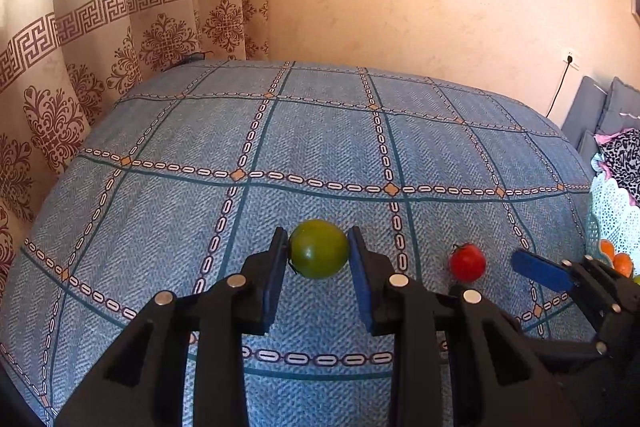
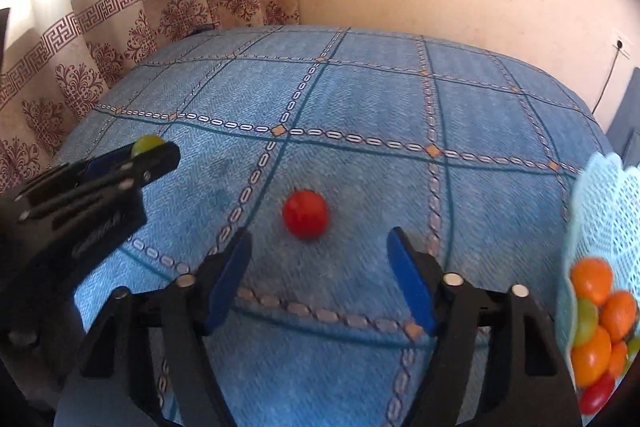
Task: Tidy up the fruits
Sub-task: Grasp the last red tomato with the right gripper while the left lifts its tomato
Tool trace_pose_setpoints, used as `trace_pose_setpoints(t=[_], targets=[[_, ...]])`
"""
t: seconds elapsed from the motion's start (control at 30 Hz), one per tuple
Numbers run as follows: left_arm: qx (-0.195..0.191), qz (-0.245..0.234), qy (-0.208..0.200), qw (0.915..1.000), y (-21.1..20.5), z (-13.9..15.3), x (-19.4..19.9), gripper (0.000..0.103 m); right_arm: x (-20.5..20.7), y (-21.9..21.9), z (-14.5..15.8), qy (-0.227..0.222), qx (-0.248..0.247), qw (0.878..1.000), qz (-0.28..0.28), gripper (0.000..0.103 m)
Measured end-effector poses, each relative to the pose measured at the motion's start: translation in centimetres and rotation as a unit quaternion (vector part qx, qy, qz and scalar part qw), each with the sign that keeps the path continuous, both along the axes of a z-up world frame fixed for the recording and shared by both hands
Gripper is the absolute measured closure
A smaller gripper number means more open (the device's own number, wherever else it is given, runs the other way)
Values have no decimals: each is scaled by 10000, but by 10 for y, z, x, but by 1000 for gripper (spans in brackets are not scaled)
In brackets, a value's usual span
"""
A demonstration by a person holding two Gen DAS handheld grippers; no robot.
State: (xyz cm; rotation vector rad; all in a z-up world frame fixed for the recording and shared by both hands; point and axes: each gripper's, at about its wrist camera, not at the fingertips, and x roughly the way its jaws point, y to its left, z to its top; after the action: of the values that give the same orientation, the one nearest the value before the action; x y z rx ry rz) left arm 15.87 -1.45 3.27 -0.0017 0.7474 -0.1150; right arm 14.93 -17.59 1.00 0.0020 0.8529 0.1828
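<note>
Above a blue checked bedspread (image 1: 320,147), the left gripper (image 1: 319,247) clamps a round green tomato (image 1: 319,249). Nearby, the right gripper (image 2: 320,247), fingers wide, faces a red tomato (image 2: 305,214), stem up. Embossed gripper lettering is, perhaps from blur, unreadable. Right: a filled basket (image 2: 608,211).

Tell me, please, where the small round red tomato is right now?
The small round red tomato lies on the blue patterned bedspread, just ahead of the open right gripper, between the left gripper and the pale blue basket.
</note>
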Motion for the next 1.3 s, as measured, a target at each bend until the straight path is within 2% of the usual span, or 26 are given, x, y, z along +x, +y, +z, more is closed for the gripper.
trace_pose_setpoints(t=[0.17,0.23,0.3,0.4,0.7,1.3], targets=[[8,26,-53,10000,1,1,0,72,21,11,-8,128,-81,9998,100,56],[23,13,-47,10000,1,1,0,72,25,14,-9,106,-135,9998,106,59],[24,-2,-34,10000,0,0,0,72,26,15,-9,97,-124,9998,116,69],[26,-14,-41,10000,-1,0,-1,72,27,14,-9,87,-111,9998,126,76],[5,-120,-143,9998,-5,6,-7,72,6,6,5,-16,116,9999,-15,76],[-54,-656,-545,9963,-32,31,-43,72,-55,-21,51,-562,301,9964,-554,76]])
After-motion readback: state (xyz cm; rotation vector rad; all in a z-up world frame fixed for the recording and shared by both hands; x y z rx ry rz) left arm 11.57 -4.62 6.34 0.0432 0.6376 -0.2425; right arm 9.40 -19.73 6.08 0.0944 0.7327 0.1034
